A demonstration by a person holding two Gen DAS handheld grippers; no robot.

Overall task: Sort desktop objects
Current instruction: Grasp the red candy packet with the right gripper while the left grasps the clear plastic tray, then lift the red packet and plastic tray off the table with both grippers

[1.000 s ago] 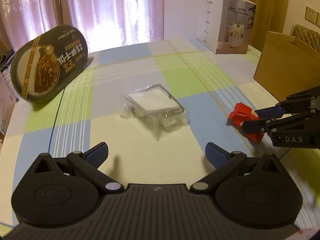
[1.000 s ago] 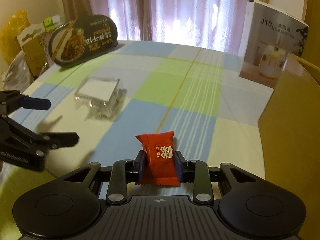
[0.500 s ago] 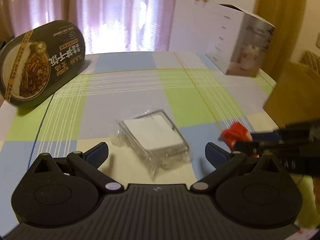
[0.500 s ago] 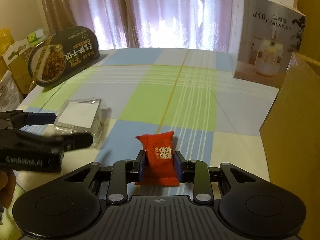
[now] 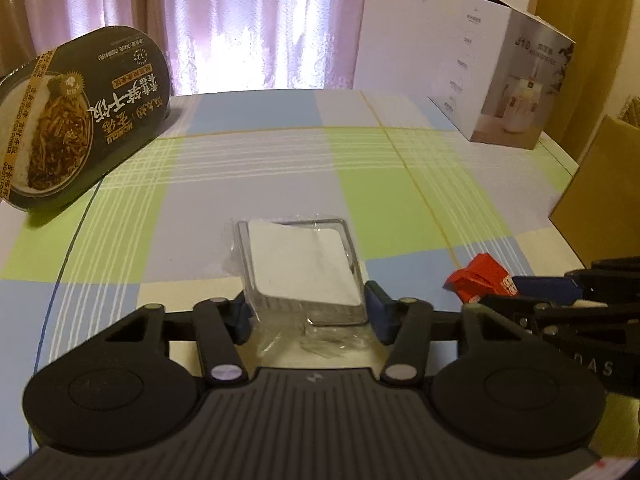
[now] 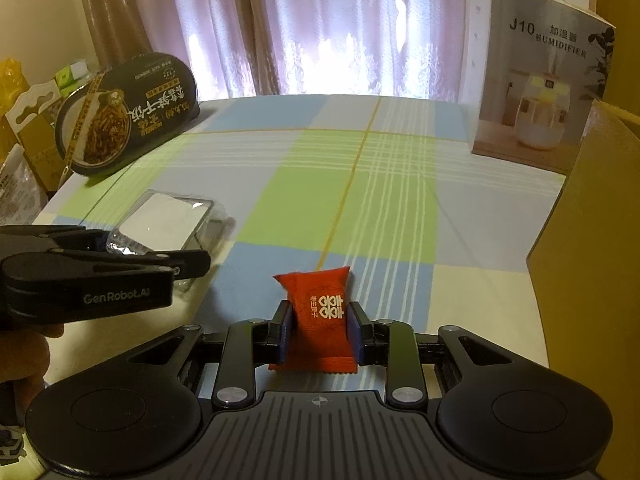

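Observation:
A clear plastic packet with a white pad inside (image 5: pixel 302 266) lies on the checked tablecloth, and my left gripper (image 5: pixel 308 314) is shut on its near end, a blue pad on each side. The same packet (image 6: pixel 164 222) shows in the right wrist view, with the left gripper (image 6: pixel 160 258) clamped on it from the left. My right gripper (image 6: pixel 320 334) is shut on a red candy packet (image 6: pixel 322 320) with white characters, held upright just above the cloth. The left wrist view shows that red candy packet (image 5: pixel 480 280) at the right, in the right gripper's fingers (image 5: pixel 544 286).
A dark oval noodle bowl (image 5: pixel 76 118) leans at the table's far left. A white humidifier box (image 6: pixel 536 88) stands at the far right. A brown cardboard box (image 6: pixel 592 240) walls the right edge. Bags and packages (image 6: pixel 24 120) sit beyond the left edge.
My left gripper came forward over the clear packet and closed its open fingers on it. The right gripper kept hold of the red candy and shifted little.

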